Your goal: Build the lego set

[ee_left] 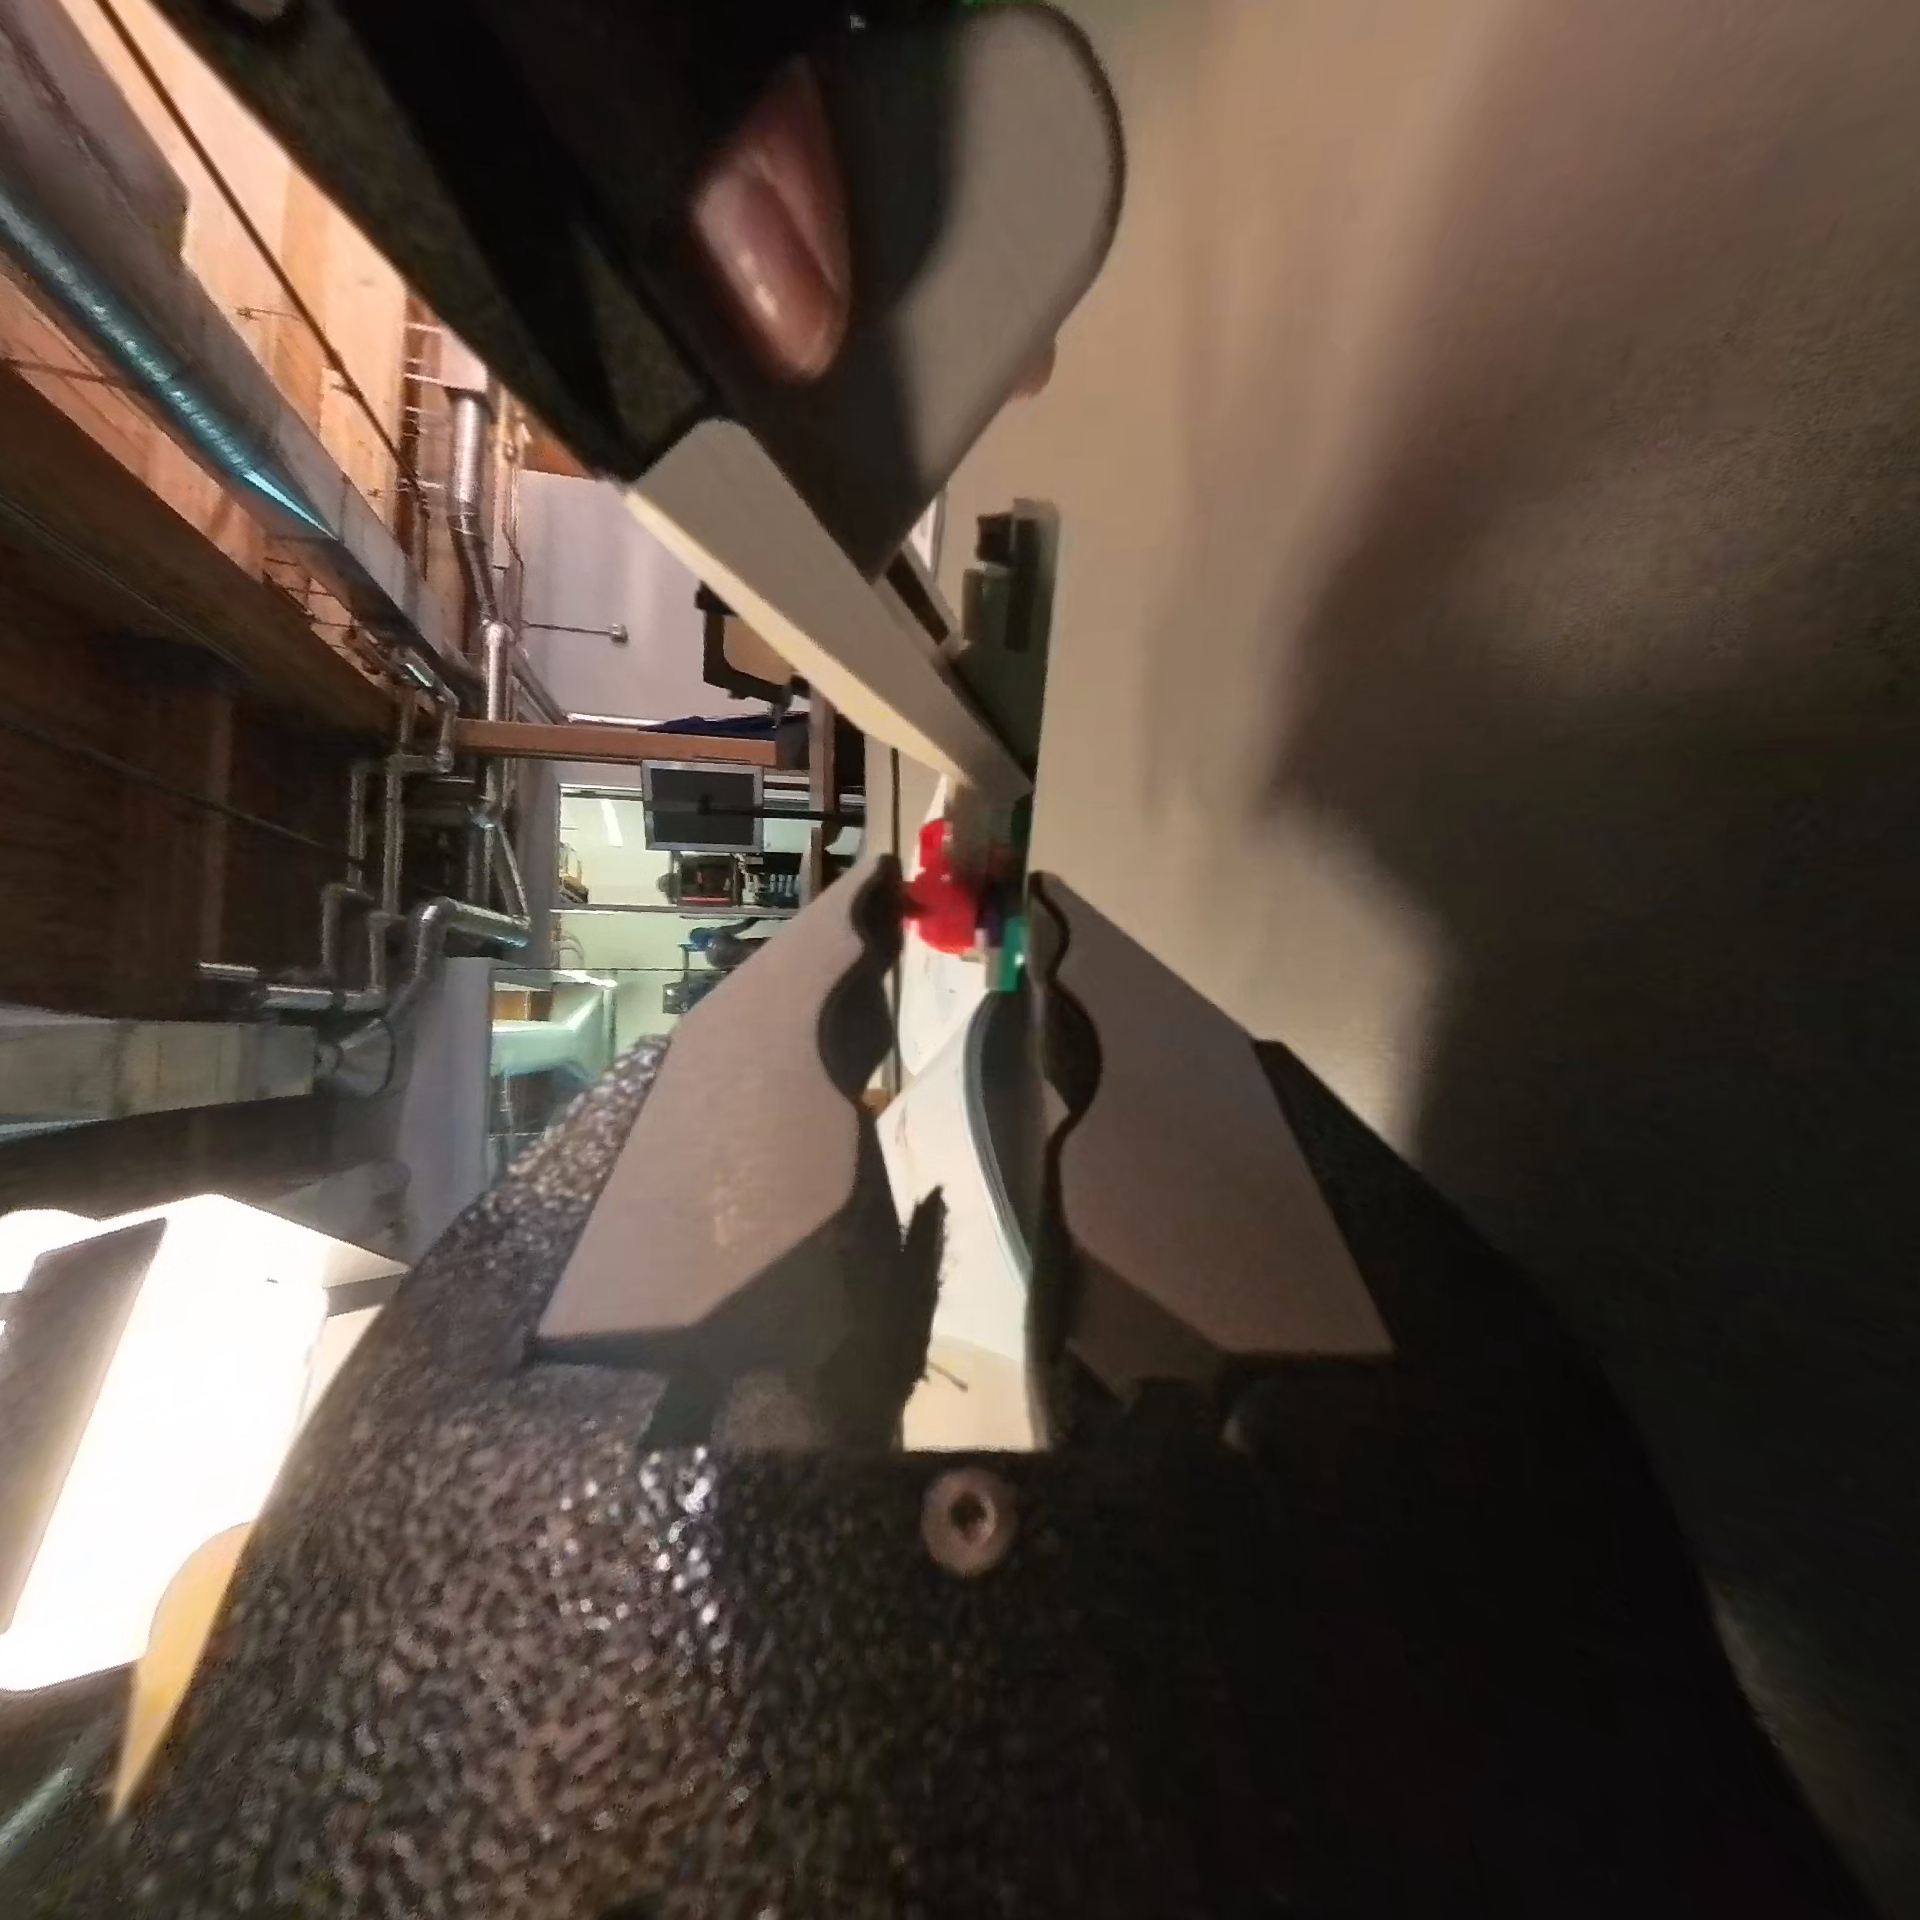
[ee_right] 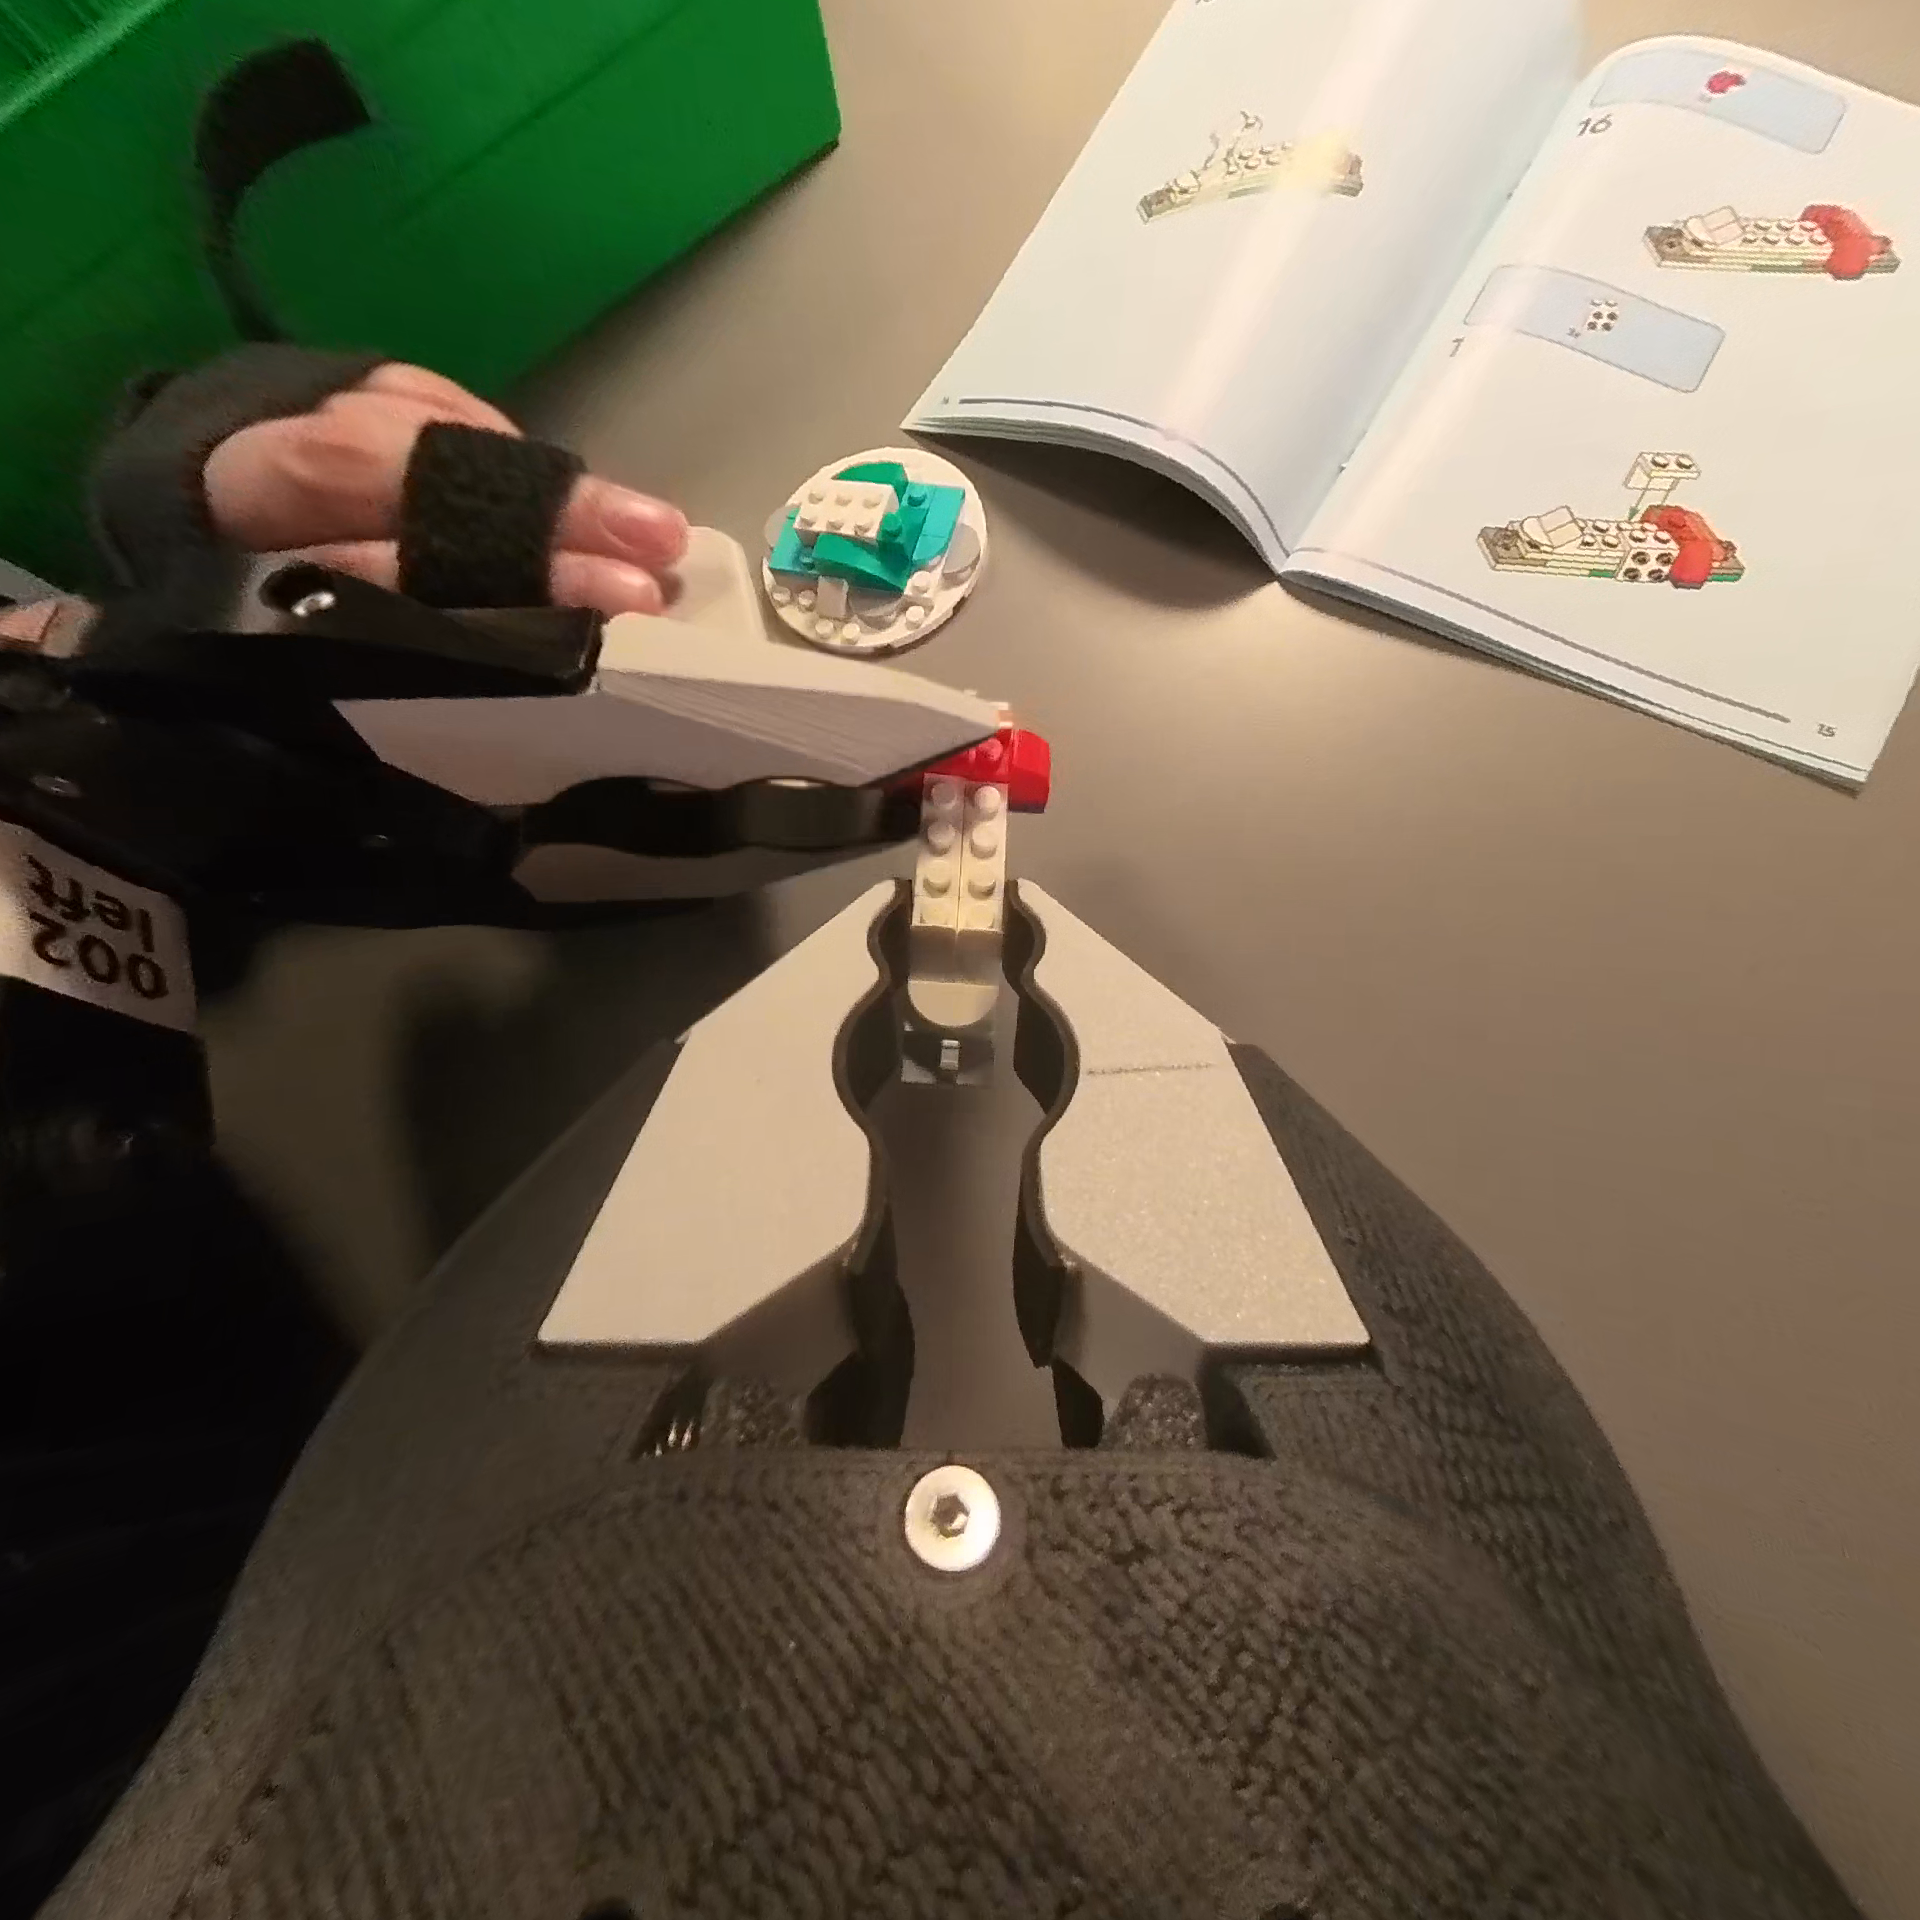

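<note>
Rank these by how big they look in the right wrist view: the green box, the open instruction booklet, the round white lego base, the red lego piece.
1. open instruction booklet and green box: similar, and the box is cut off by the frame, so unranked.
2. round white lego base.
3. red lego piece.

We see a plain grey-brown table (ee_right: 1351, 935) carrying, ahead-left of the right gripper (ee_right: 956, 894), a round white plate model with teal bricks (ee_right: 868, 556), a green box (ee_right: 416, 177) farther left, and an open instruction booklet (ee_right: 1455, 343) ahead-right.
</note>
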Demonstrator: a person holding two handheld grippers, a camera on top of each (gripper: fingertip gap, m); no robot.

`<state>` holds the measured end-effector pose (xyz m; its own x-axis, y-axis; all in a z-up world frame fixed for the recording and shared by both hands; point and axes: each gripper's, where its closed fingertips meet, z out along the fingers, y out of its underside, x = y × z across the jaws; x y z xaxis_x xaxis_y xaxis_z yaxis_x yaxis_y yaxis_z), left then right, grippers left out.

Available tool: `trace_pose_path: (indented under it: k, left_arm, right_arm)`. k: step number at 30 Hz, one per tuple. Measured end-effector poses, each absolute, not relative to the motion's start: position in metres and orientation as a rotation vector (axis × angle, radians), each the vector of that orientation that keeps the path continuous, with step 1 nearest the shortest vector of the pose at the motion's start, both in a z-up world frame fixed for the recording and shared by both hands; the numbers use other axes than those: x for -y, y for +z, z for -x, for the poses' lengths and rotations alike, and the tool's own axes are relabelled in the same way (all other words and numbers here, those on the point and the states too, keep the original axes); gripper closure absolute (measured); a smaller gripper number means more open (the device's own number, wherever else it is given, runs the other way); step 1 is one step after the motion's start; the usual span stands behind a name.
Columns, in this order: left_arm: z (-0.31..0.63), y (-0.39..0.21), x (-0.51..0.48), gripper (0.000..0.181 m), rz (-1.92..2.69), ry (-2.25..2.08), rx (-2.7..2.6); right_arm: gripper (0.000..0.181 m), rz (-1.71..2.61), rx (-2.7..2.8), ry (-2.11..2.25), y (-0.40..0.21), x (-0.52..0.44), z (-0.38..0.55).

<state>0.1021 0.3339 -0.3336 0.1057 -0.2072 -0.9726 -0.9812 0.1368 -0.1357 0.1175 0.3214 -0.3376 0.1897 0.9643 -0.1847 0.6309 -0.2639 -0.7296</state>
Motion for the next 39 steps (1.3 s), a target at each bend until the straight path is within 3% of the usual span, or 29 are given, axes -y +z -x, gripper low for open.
trace_pose_path:
  k: [18,20,25,32,39]
  left_arm:
    - [-0.1,-0.342,-0.331,0.163,1.37,0.868,-1.354]
    - [-0.1,-0.343,-0.332,0.162,1.431,0.768,-1.302]
    - [-0.092,-0.32,-0.333,0.162,1.519,0.462,-1.059]
    - [-0.103,-0.294,-0.313,0.163,1.47,-0.006,-0.938]
    - [-0.121,-0.279,-0.29,0.163,1.381,-0.296,-0.958]
  right_arm:
    - [0.166,2.004,1.448,0.926,-0.344,-0.319,-0.116]
    - [0.164,1.985,1.423,0.953,-0.338,-0.32,-0.113]
    - [0.128,1.751,1.441,0.956,-0.311,-0.325,-0.114]
    - [0.126,1.402,1.59,0.926,-0.29,-0.319,-0.134]
    - [0.137,1.0,1.735,0.84,-0.281,-0.285,-0.13]
